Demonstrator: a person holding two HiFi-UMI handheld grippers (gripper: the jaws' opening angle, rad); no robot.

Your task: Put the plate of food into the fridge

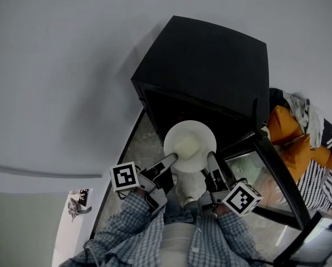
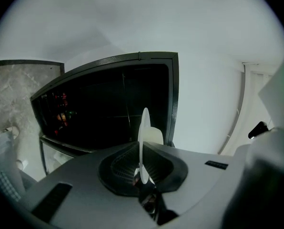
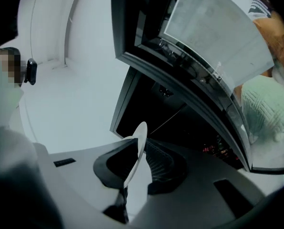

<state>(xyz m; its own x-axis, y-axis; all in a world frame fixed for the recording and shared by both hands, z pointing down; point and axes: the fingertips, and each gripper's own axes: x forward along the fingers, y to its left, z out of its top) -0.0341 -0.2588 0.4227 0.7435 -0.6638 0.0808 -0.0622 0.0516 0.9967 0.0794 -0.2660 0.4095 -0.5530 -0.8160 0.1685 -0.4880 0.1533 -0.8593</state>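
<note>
Surroundings: plain pale grey wall (image 1: 71, 65) and floor, matte and featureless. No tabletop in any view.

Nearest: checked sleeves (image 1: 132, 227), woven cloth in small squares. Each hand carries a grey moulded claw with a black-and-white marker cube (image 1: 125, 176).

Left claw (image 1: 171, 159): jaws pressed onto the plate (image 1: 202, 132) at its left rim. In the left gripper view the plate (image 2: 144, 137) shows edge-on, a thin white blade between dark ribbed pads.

Right claw (image 1: 210, 157): jaws pinching the right rim. In the right gripper view the rim (image 3: 138, 149) sits tilted between the ribbed pads.

Plate: round, white, smooth, with a raised rim. It is held in the air, level, between both claws. It sits just at the front edge of the open fridge (image 1: 210, 60). The food (image 1: 188, 145) is a pale, soft-edged lump at the plate's centre; kind not discernible.

Fridge: boxy, matte black, flat top, dark interior. Small red and orange items (image 2: 61, 113) glint inside at the left; too small to name. The door (image 3: 213, 27) swings out to the right, black frame around a grey glossy panel.

Beyond the door, right: crumpled orange cloth (image 1: 286, 132) and black-and-white striped fabric (image 1: 322, 132).
</note>
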